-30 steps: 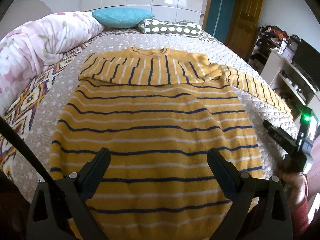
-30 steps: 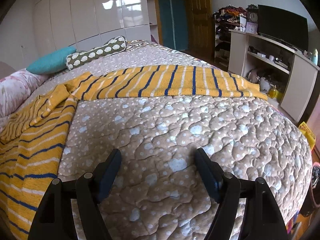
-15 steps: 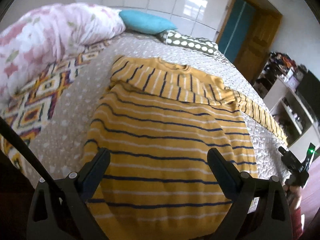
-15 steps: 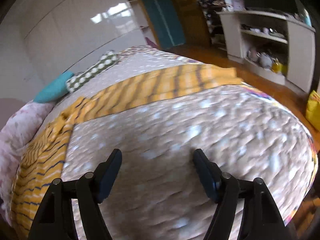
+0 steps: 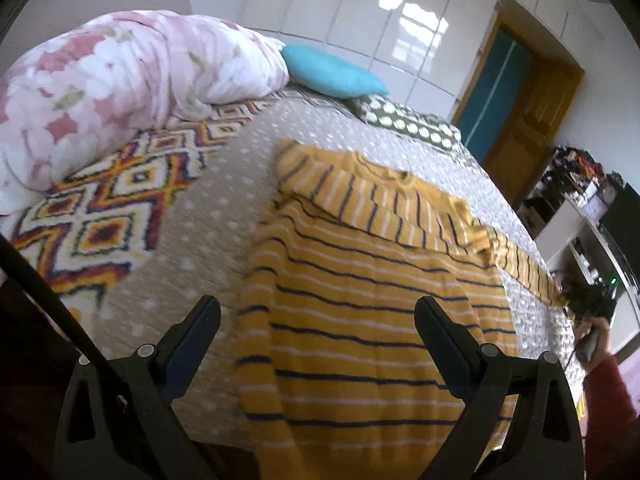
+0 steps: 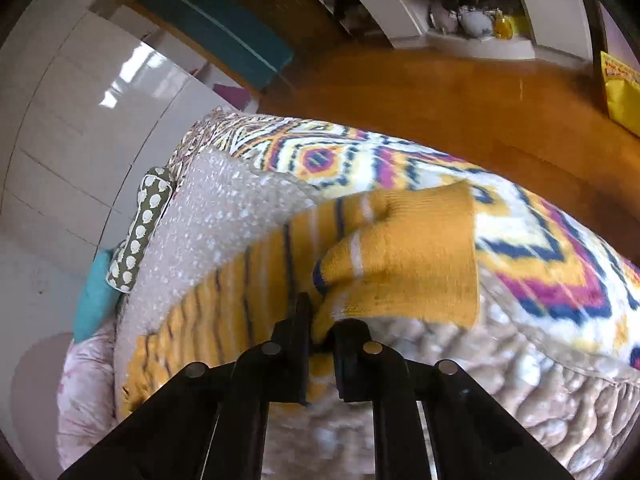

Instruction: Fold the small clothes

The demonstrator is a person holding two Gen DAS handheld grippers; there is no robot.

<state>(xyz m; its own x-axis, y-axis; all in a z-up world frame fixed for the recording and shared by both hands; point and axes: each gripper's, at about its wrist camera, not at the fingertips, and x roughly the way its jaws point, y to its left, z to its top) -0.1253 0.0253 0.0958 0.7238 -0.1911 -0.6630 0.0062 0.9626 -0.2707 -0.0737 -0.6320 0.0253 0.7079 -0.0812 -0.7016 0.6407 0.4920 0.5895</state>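
Mustard sweater with navy and white stripes; beside it, beige white-dotted quilt; teal pillow.

sweater hem cut off by bottom edge; shelf items too small.

Two downward-tilted wrist views, both sharing the striped sweater on the bed.
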